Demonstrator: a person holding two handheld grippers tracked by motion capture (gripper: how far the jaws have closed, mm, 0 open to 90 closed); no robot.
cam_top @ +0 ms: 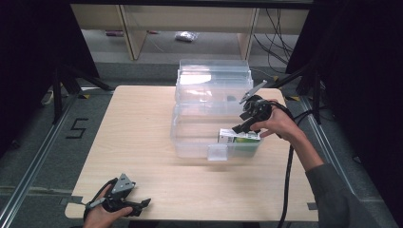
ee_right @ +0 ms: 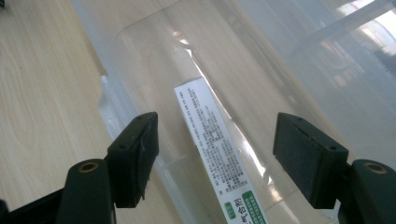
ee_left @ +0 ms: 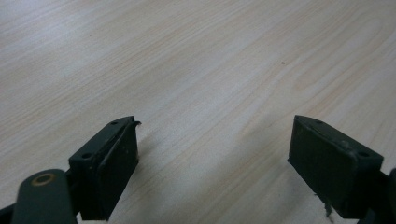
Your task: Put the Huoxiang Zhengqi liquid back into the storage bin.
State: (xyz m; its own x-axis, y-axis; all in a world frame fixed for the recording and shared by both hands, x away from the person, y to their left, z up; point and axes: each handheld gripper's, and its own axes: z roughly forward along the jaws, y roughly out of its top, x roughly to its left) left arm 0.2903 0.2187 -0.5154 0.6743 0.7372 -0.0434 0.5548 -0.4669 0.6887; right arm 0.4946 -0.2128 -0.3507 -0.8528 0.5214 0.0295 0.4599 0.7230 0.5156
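Observation:
A clear plastic bin stands on the wooden table, its lid raised at the back. Inside it, at the right front, lies a white and green carton. My right gripper hovers just above the carton, open, with nothing between its fingers. In the right gripper view the carton lies on the bin's floor between and below the two spread jaws. My left gripper rests open near the table's front left edge, and the left gripper view looks along it at bare wood.
A small clear latch tab sticks out from the bin's front wall. Black stands and cables flank the table on both sides. A floor mark "5" lies to the left. Wooden shelving stands behind the table.

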